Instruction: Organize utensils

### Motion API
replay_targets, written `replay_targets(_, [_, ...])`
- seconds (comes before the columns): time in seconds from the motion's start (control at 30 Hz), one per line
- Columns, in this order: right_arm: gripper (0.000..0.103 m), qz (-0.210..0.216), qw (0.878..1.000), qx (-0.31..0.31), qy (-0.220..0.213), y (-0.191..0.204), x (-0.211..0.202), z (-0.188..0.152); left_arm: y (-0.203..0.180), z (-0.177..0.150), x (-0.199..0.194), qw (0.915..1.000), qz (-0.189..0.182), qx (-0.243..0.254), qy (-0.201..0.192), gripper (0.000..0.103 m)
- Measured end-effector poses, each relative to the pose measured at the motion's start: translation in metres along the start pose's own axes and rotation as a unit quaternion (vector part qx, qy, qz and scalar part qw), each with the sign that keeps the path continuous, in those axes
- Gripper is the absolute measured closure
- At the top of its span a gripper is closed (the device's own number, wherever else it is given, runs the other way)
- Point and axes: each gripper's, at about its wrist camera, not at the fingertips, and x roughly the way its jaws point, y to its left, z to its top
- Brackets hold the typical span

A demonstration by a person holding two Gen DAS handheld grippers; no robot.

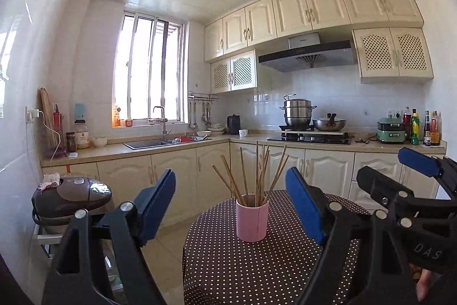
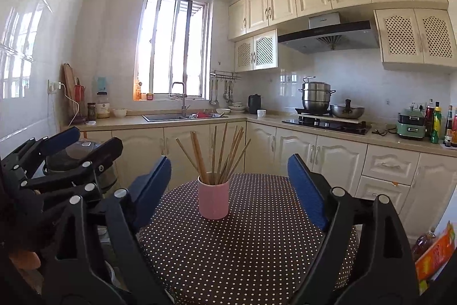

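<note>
A pink cup (image 1: 252, 220) is standing upright near the middle of a round table covered in a brown polka-dot cloth (image 1: 257, 270), and a bundle of wooden chopsticks (image 1: 257, 173) is standing in it, their long axes running roughly vertical and fanning outward at the tips. Nothing else is showing on the cloth around the cup.

The left gripper (image 1: 230, 205) is hovering short of the table with its blue pads (image 1: 158, 202) spread wide and holding nothing; the cup is sitting straight ahead, framed between the two fingers but still beyond their tips. The right gripper (image 2: 229, 185) is likewise hanging open and empty, and in its view the cup (image 2: 213, 199) is lying ahead and slightly left of centre, with the chopsticks (image 2: 220, 153) rising above the finger line. Each gripper is showing at the edge of the other's view, so the two are sitting side by side, near each other. Neither looks clearly closer to the cup.

Any coming grasp is likely turning on that upright axis: the sticks would need pinching across their shafts from the side, above the rim. The splayed tips are crowding each other, so singling one out could be awkward, and a push on the bundle could tip the cup.

Behind the table, kitchen cabinets (image 1: 171, 179), a sink (image 1: 148, 144) and a stove with a steel steamer pot (image 1: 298, 112) are standing well apart; a rice cooker (image 1: 71, 195) is sitting off to the left.
</note>
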Motion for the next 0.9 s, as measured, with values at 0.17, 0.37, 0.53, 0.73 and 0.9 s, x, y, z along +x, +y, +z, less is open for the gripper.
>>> replay_targets(0.17, [0.020,0.001,1.000,-0.001,-0.017,0.005,-0.018,0.002,0.002,0.001,-0.024,0.9997,0.003,-0.010,-0.021,0.025])
replay_targets(0.37, [0.019,-0.015,0.999,-0.002,-0.033,0.008,-0.032,0.000,0.000,0.003,-0.033,0.9995,0.004,-0.006,-0.029,0.025])
replay_targets(0.53, [0.019,-0.027,0.999,0.001,-0.036,0.007,-0.038,-0.003,-0.004,0.004,-0.036,0.9995,0.000,-0.004,-0.033,0.025])
replay_targets(0.73, [0.019,-0.039,0.998,0.005,-0.043,0.010,-0.042,-0.004,-0.005,0.005,-0.036,0.9993,0.003,-0.006,-0.036,0.025])
replay_targets(0.9, [0.019,-0.039,0.998,0.006,-0.041,0.011,-0.041,-0.004,-0.003,0.003,-0.035,0.9993,0.004,-0.003,-0.036,0.025])
